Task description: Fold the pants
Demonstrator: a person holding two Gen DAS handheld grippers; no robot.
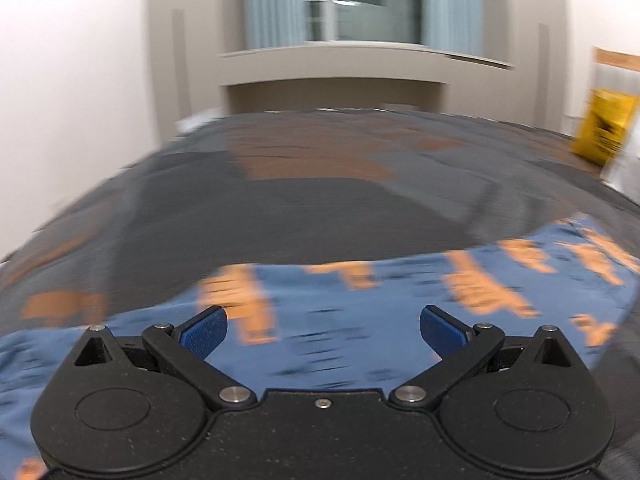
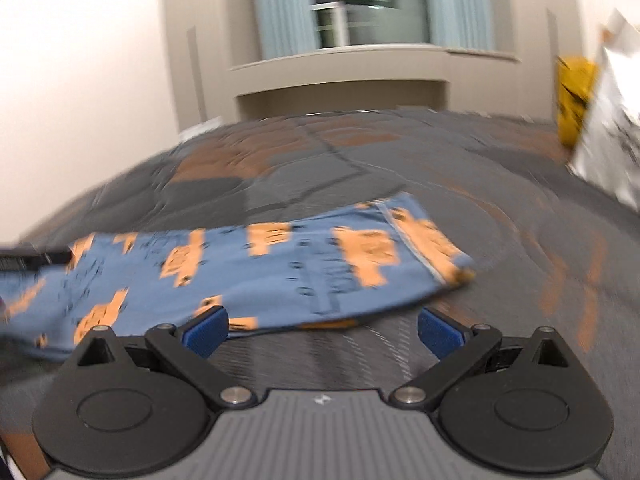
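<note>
A: Both tongs are spread wide and hold nothing: the left tongs [image 1: 323, 330] hover over the pants [image 1: 360, 320], the right tongs [image 2: 323, 330] just short of their near edge.

B: And the pants [image 2: 248, 272]?

A: On the bed [image 2: 440, 184], running from nine to one o'clock in the right view.

B: How far along?

A: They look folded lengthwise already; I'd guess the crosswise folds remain.

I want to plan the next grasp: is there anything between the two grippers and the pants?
Nothing visible does. The blue pants lie flat on the dark bedspread, directly ahead of the open right gripper, and directly under the open left gripper.
</note>
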